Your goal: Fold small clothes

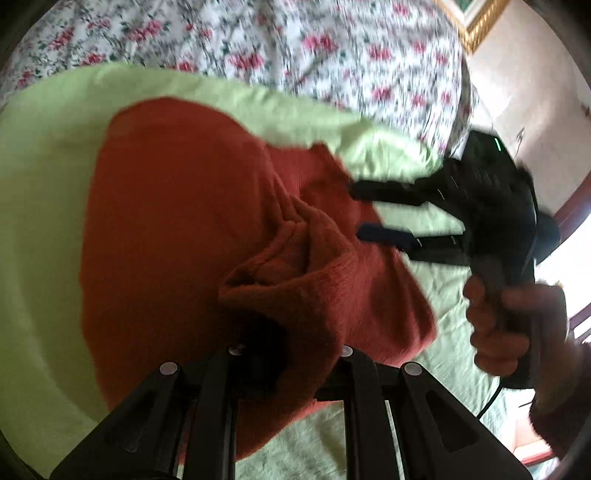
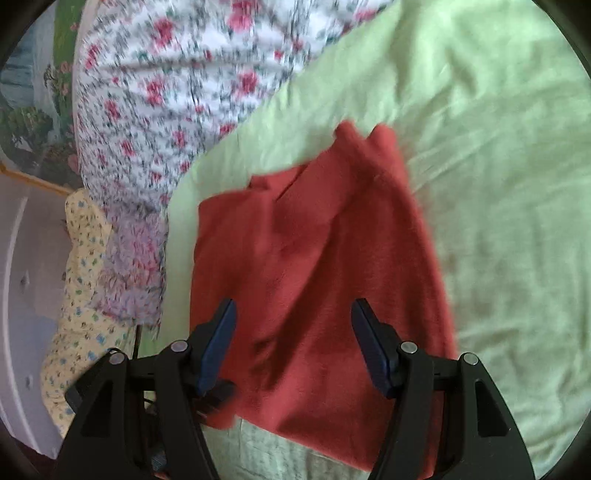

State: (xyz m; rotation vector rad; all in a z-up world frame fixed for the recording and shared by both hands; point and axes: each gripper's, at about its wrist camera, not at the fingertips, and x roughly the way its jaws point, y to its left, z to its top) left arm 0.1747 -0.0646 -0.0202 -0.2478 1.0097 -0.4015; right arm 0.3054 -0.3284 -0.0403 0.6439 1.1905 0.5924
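Observation:
A rust-red knit garment [image 1: 177,229] lies on a light green sheet [image 1: 40,206]. My left gripper [image 1: 291,354] is shut on a bunched fold of the garment, which drapes over its fingers and hides the tips. My right gripper [image 1: 360,212] shows in the left wrist view, open, its fingers over the garment's right edge. In the right wrist view the garment [image 2: 314,258] lies flat and creased below my open right gripper [image 2: 293,310], with nothing between its blue pads [image 2: 218,343].
A floral quilt [image 1: 332,48] is heaped behind the garment and also shows in the right wrist view [image 2: 166,92]. A yellow patterned cloth [image 2: 81,295] and a fuzzy lilac cloth [image 2: 133,266] hang at the bed's left edge. A gilt frame [image 1: 480,22] is on the wall.

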